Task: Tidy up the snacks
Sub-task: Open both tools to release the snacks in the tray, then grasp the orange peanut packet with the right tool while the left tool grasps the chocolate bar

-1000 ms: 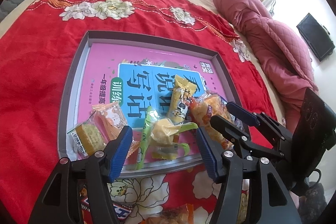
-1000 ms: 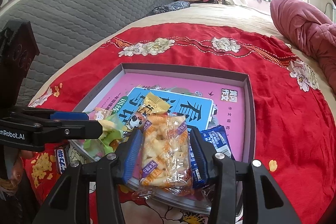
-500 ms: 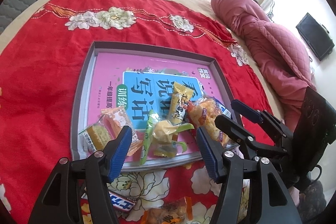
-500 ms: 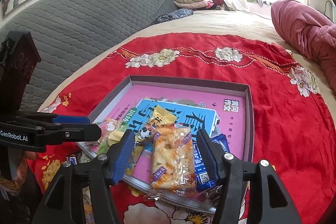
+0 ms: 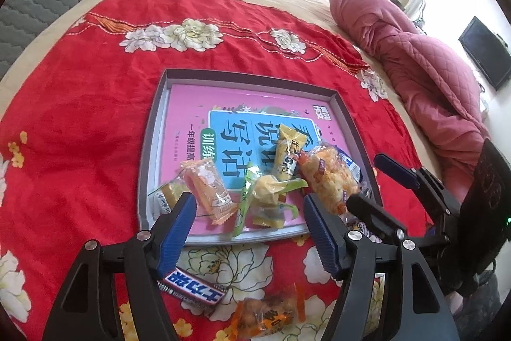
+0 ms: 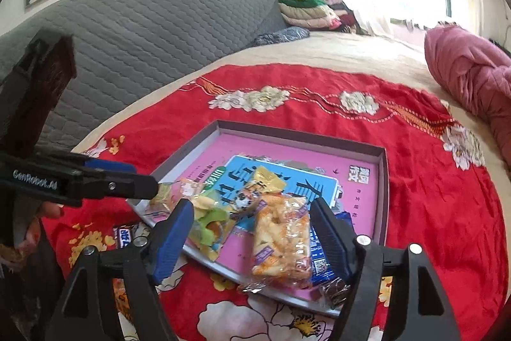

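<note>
Right gripper (image 6: 250,237): jaws have just been opening, now wide and released; the clear puffed-snack bag (image 6: 281,243) lies between them, pads off it, resting in the grey tray (image 6: 381,178) at its near edge. Left gripper (image 5: 249,232): also just widened, empty, above the orange wafer pack (image 5: 207,184) and green-yellow pack (image 5: 265,194) in the tray. Chocolate bar (image 5: 191,288) and orange packet (image 5: 268,313) are outside on the red cloth (image 5: 80,117). All look light, crinkly, slippery film; contents crushable. Pinch across the pack middle or on the sealed end, gently.
</note>
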Demonstrator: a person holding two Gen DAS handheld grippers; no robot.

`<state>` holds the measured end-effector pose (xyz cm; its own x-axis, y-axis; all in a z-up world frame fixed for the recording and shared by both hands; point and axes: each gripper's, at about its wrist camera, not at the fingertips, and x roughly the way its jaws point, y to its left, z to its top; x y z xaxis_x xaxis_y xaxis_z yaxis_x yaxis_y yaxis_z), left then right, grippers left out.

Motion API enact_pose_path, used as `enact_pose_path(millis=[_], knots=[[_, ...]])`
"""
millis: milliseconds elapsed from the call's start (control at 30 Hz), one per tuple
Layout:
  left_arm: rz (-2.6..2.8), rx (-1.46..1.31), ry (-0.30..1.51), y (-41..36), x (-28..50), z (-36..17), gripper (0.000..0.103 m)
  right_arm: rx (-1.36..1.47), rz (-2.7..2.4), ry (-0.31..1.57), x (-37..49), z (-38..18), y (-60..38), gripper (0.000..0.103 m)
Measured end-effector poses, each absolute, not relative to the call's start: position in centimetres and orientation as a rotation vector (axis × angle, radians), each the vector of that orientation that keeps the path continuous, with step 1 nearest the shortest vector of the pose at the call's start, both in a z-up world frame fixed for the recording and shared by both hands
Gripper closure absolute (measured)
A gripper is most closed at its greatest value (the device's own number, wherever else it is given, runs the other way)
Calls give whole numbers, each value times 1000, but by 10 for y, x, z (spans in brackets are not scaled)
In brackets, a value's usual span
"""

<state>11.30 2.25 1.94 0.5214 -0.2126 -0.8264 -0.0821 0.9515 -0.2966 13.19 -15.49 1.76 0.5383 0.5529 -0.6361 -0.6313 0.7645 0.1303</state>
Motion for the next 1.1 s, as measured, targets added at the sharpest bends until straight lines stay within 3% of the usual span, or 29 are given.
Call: enact_pose_path(millis=[1100], knots=[[-62, -351, 1104, 41, 54, 9, 31, -283, 981, 696, 50, 17, -117, 17]])
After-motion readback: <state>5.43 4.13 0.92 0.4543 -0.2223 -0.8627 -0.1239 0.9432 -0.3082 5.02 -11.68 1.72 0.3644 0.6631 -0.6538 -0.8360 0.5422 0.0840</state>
